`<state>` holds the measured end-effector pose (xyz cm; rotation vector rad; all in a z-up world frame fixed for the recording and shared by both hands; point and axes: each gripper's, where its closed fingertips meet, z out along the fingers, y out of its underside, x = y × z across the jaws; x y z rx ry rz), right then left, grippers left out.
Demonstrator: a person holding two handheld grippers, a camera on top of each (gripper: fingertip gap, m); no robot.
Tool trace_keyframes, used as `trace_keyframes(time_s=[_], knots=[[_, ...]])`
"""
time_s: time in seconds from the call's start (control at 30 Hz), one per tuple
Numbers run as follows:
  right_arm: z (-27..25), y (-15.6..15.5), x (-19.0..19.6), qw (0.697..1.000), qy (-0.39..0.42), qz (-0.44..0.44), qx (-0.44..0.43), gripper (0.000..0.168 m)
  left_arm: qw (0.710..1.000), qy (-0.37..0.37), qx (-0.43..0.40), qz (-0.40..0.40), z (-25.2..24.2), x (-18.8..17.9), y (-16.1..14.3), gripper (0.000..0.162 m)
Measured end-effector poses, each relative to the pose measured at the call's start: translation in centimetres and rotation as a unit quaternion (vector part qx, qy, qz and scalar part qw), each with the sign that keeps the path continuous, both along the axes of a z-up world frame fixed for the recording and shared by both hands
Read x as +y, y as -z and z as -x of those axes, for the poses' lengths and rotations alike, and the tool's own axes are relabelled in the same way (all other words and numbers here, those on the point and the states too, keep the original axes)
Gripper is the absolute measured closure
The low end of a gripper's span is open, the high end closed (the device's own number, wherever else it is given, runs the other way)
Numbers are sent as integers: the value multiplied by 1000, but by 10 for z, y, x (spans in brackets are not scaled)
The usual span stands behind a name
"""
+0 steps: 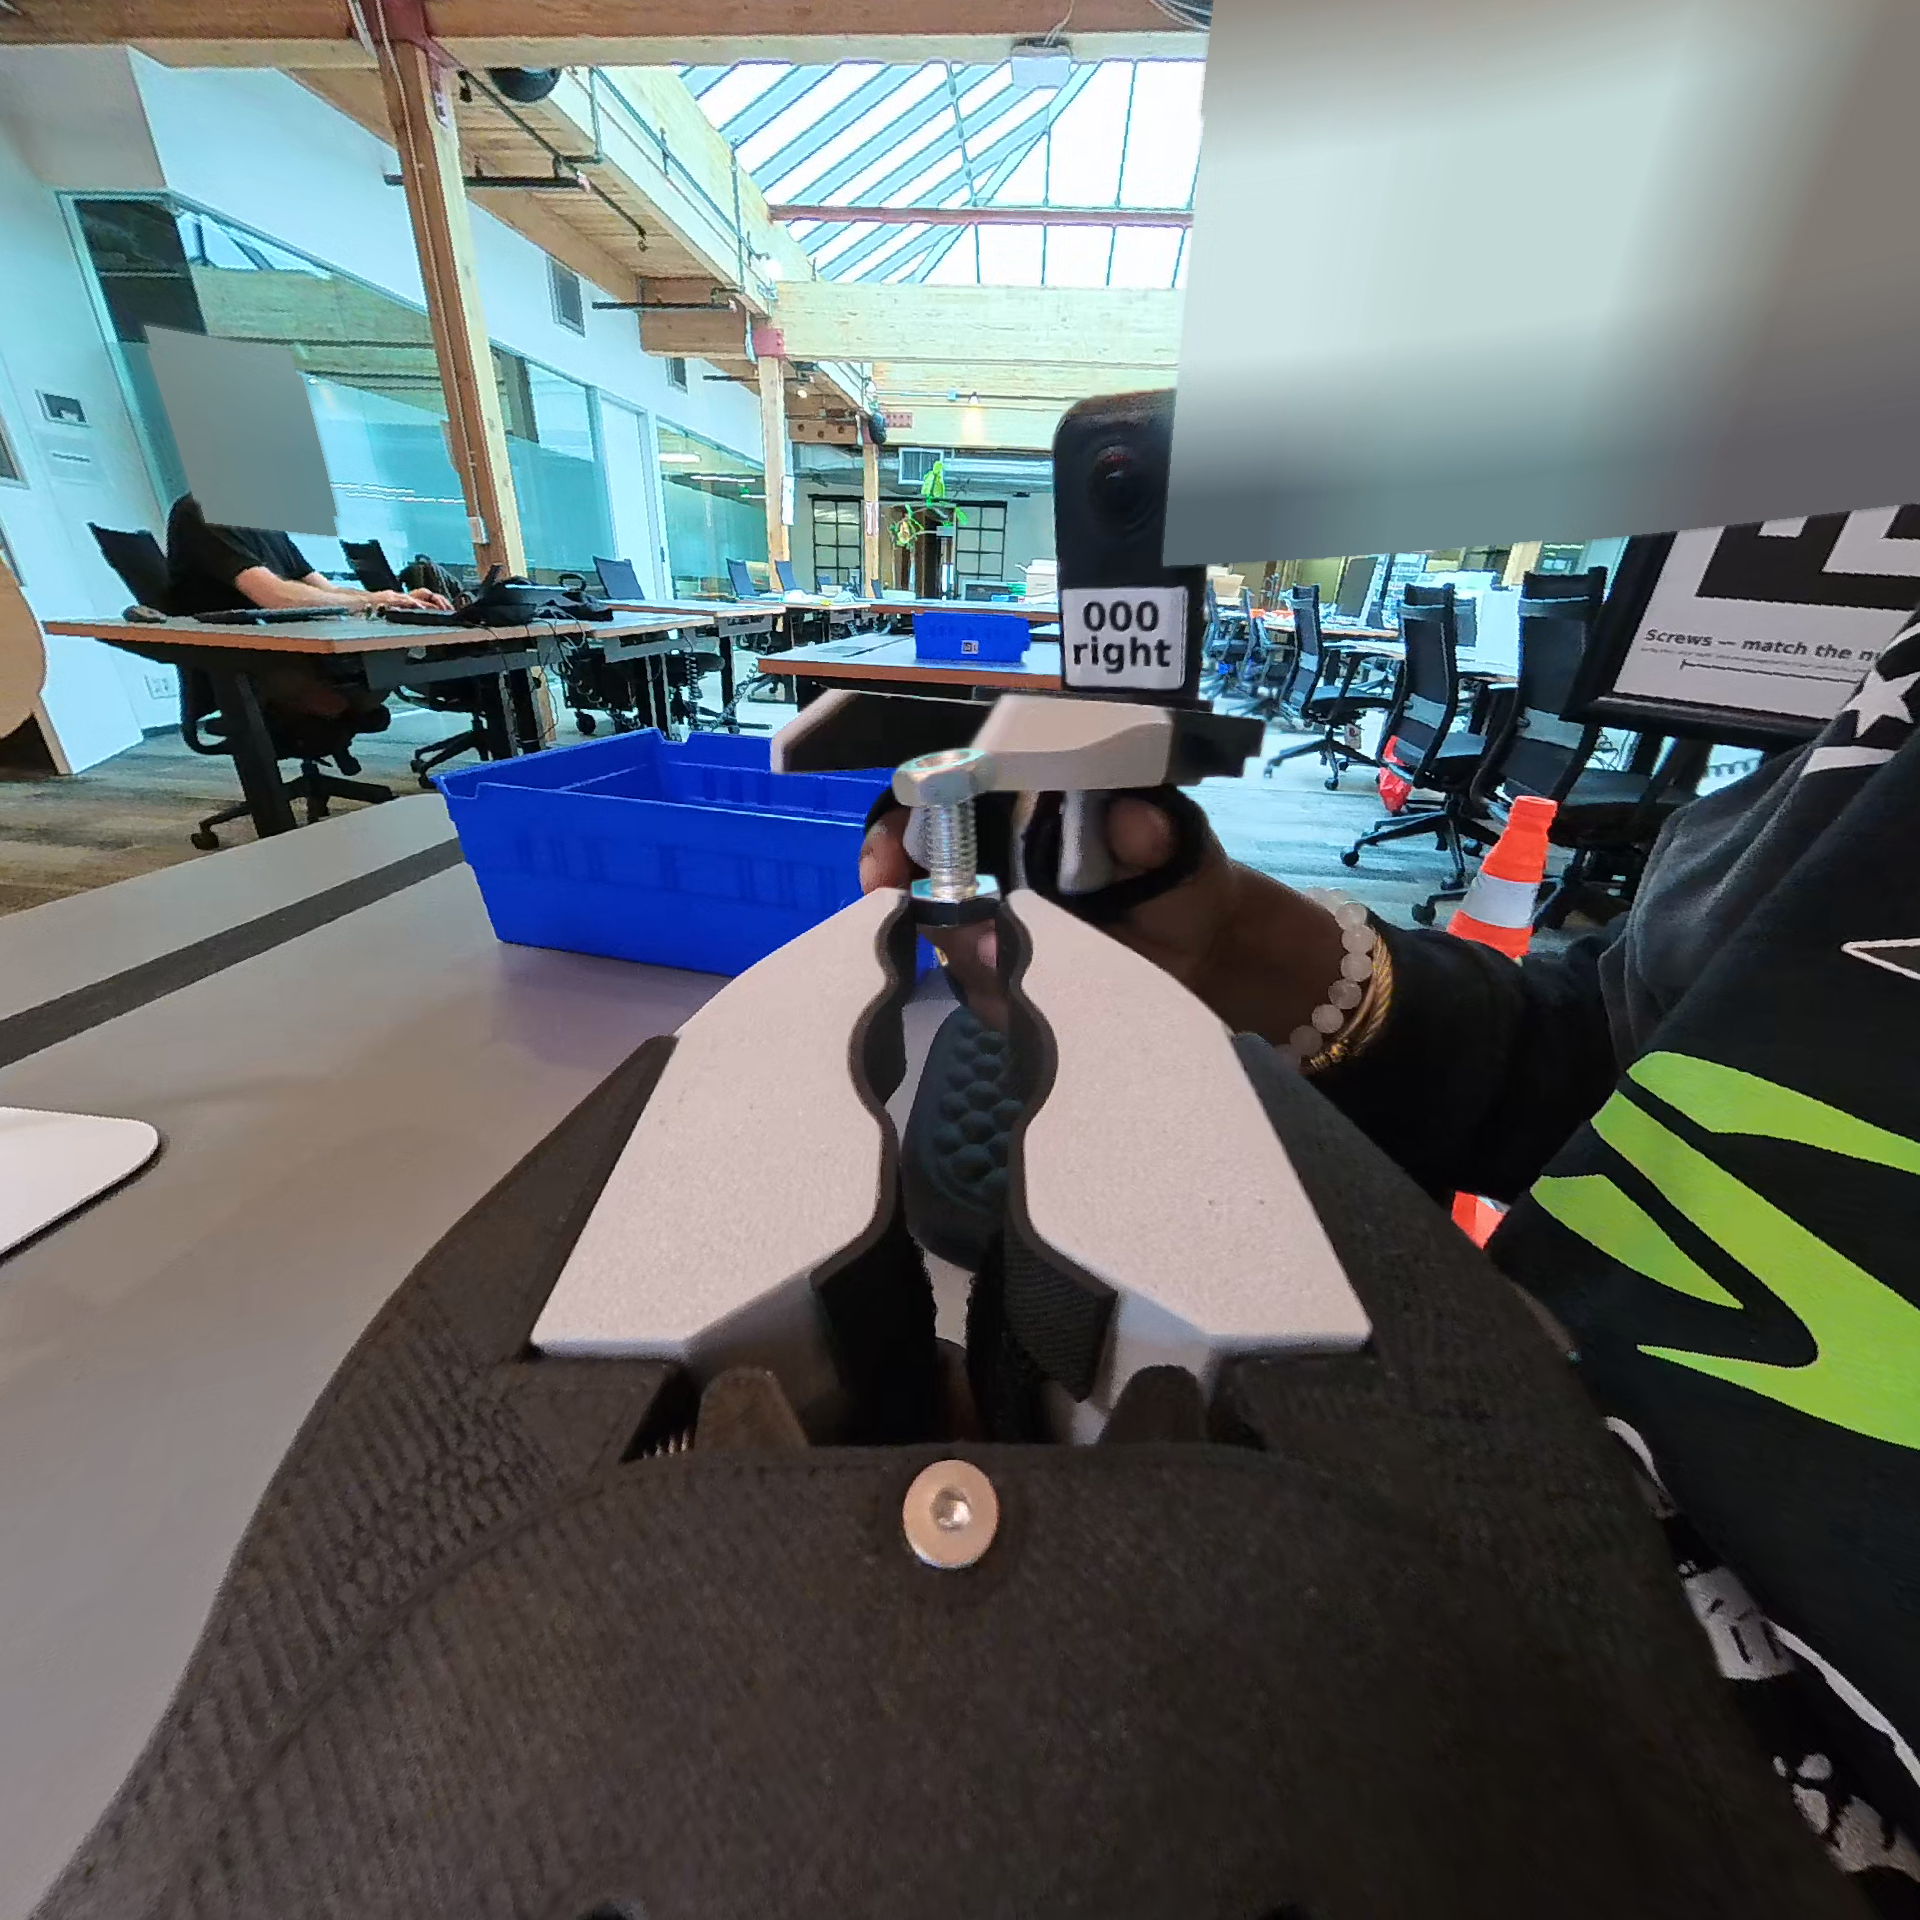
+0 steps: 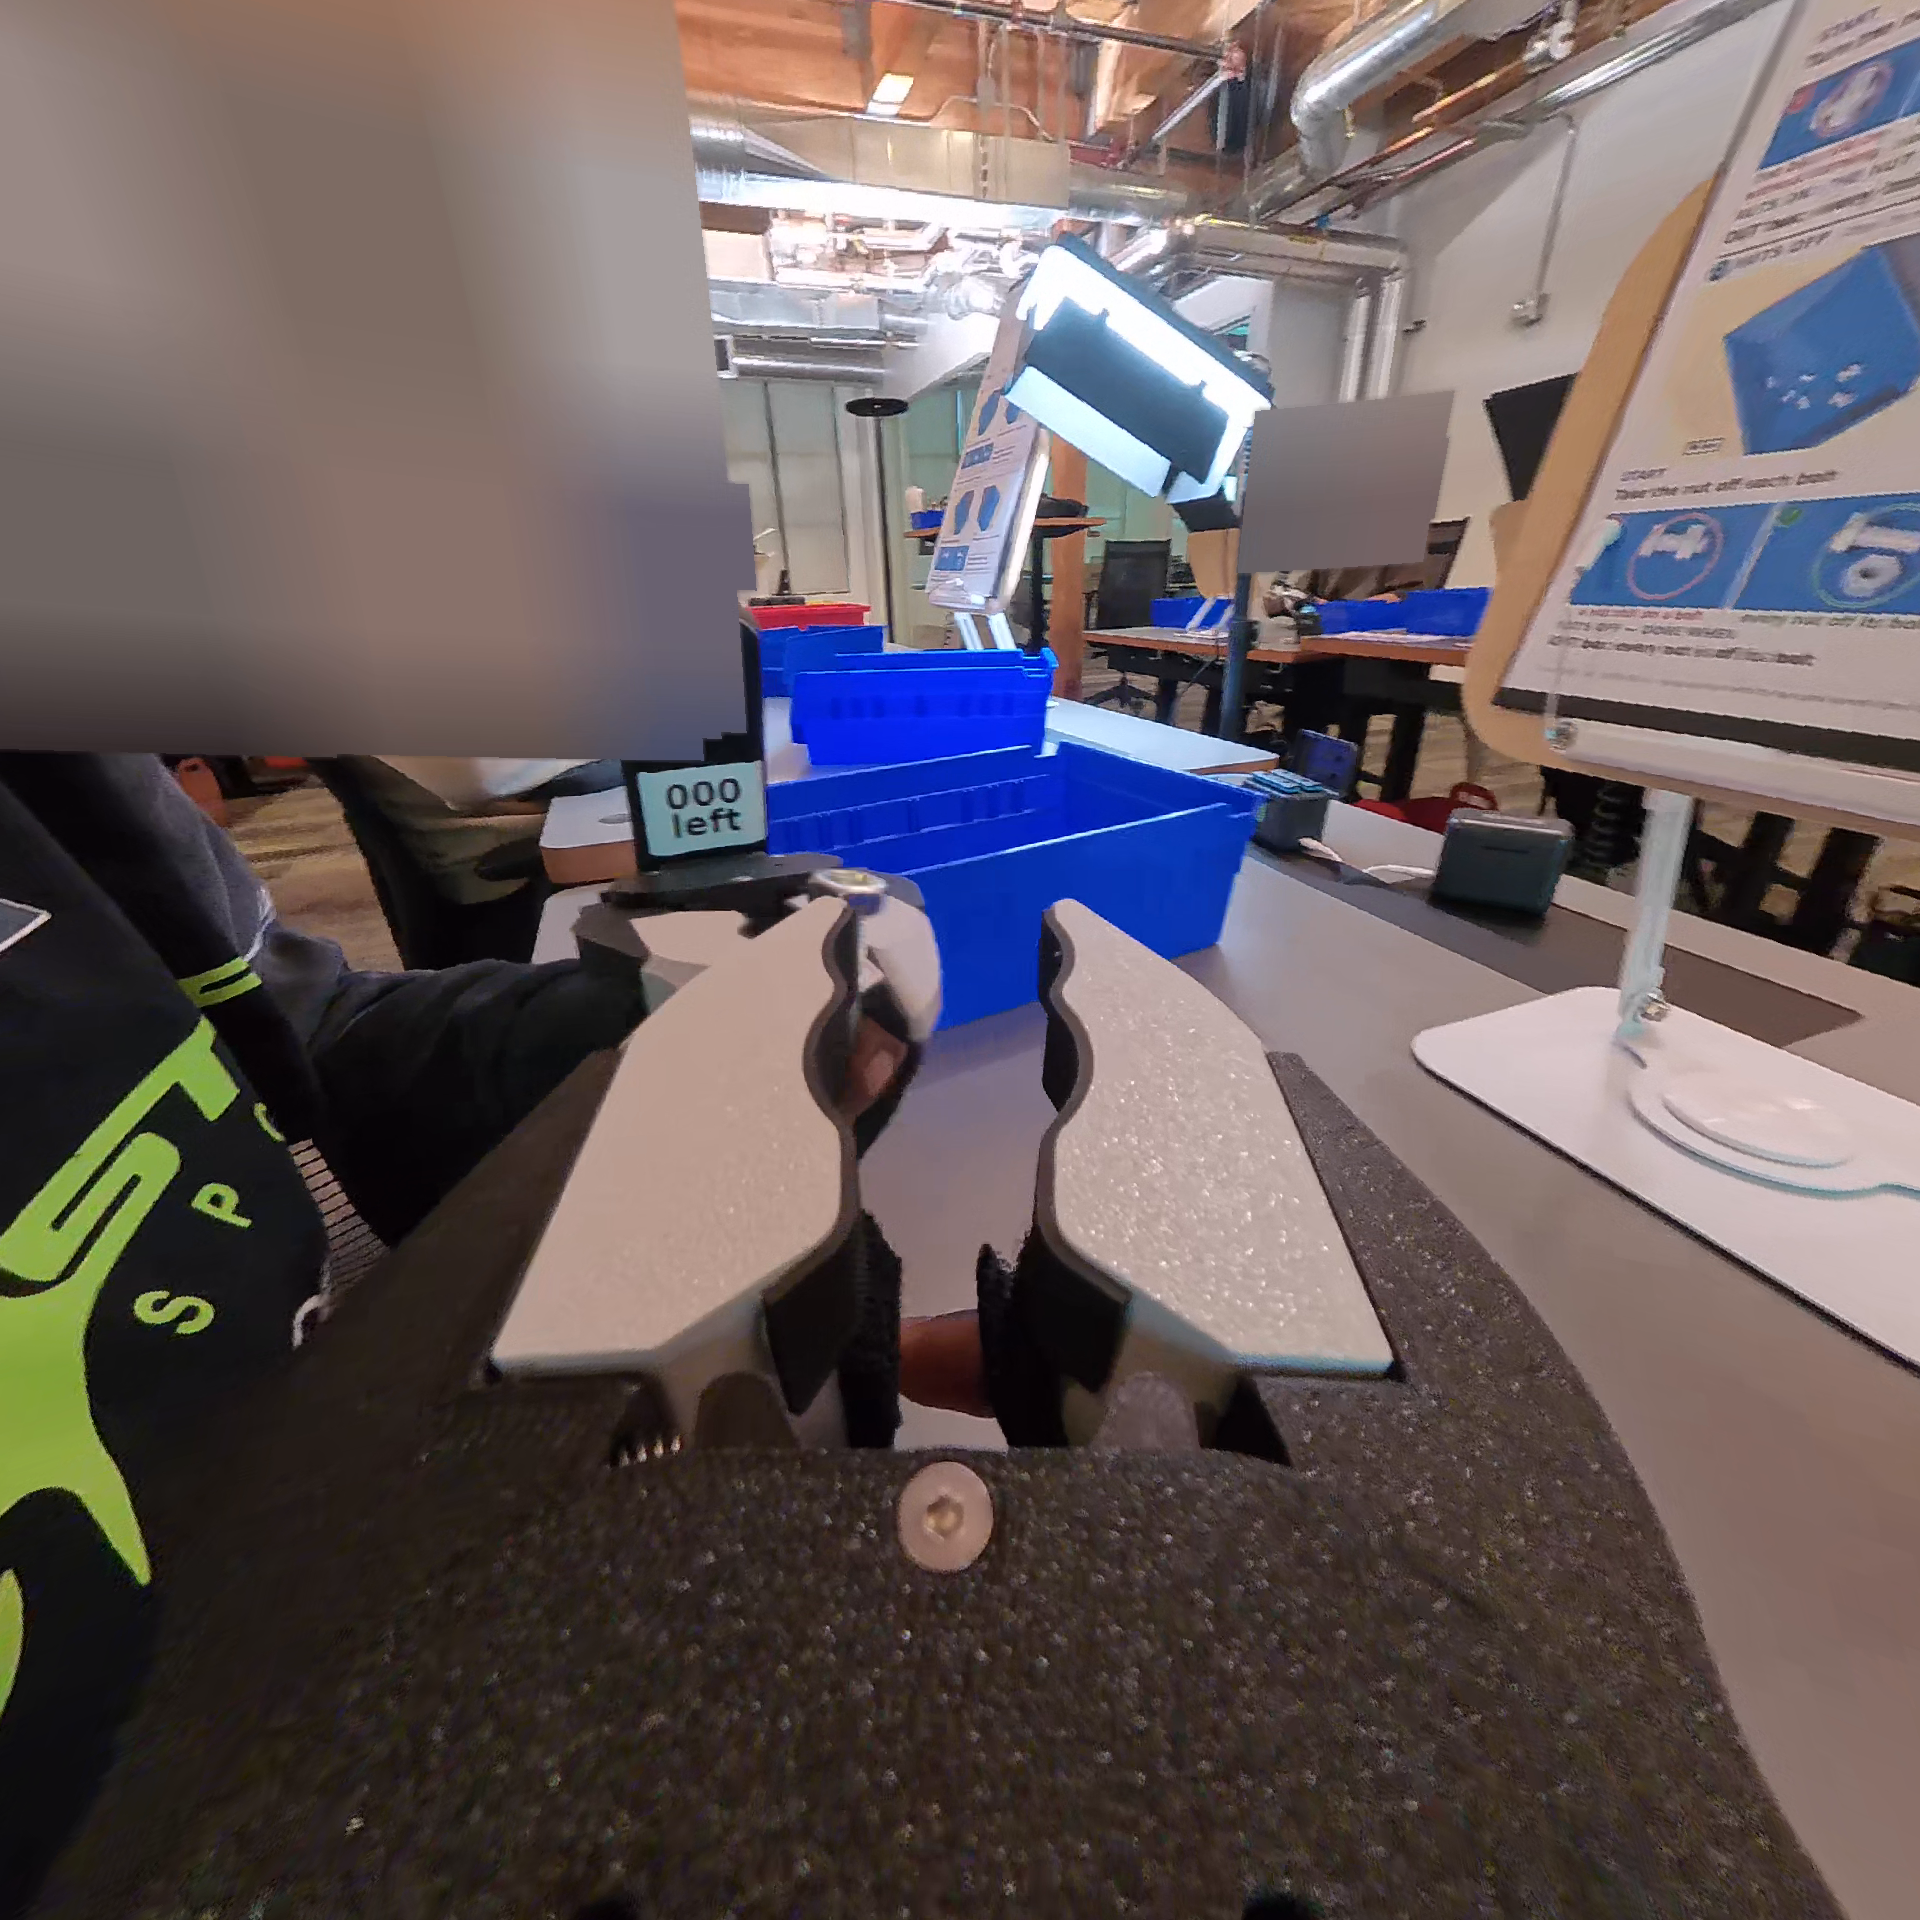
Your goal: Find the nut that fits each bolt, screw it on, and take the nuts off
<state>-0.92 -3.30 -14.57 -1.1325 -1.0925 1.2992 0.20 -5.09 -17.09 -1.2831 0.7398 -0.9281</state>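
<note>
In the left wrist view my left gripper (image 1: 950, 900) is shut on a hex nut (image 1: 943, 914) at its fingertips. A silver bolt (image 1: 948, 836) stands upright in that nut, head up. My right gripper (image 1: 883, 753) reaches in from the right at the height of the bolt head, with one finger against the head. In the right wrist view the right gripper (image 2: 945, 920) is open with a wide gap, and the bolt head (image 2: 854, 883) sits by the tip of its left finger. The left gripper (image 2: 717, 914) shows behind that finger. Both are held above the grey table (image 1: 260, 1039).
A blue bin (image 1: 644, 842) stands on the table just beyond the grippers; it also shows in the right wrist view (image 2: 1039, 862). An instruction board on a white stand (image 2: 1558, 1060) is at the right. More blue bins (image 2: 914, 707) stand behind. The person's black and green top (image 1: 1714, 1195) is close. The tips of both grippers are at nearly the same place.
</note>
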Motion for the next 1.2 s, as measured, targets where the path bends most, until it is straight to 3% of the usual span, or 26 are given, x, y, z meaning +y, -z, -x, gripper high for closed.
trace_keyframes(time_s=[0.13,0.5,0.63,0.77,0.83,0.93,1.0,1.07,1.2], knots=[[-8,-6,3,1000,1,9,9,136,1000,1,3,0,-1,0,1,148],[12,4,-26,987,-125,79,-69,139,1000,-3,25,-7,-3,0,6,148],[11,2,-26,987,-128,74,-59,153,1000,-1,25,-7,-4,-1,6,148],[2,-10,-19,992,-109,65,-25,153,1000,3,23,0,-4,-1,7,148],[-12,-15,-4,996,-66,42,-34,153,1000,-1,21,1,-3,1,7,148],[-56,-11,56,988,105,-23,-114,153,1000,-4,16,2,-1,2,6,148],[-105,-1,106,951,235,-50,-196,153,1000,-5,14,2,-1,2,5,148],[-161,18,153,900,337,-25,-275,153,1000,-4,11,3,-1,2,4,148],[-246,82,206,807,415,93,-410,153,1000,-7,13,1,-1,2,5,148]])
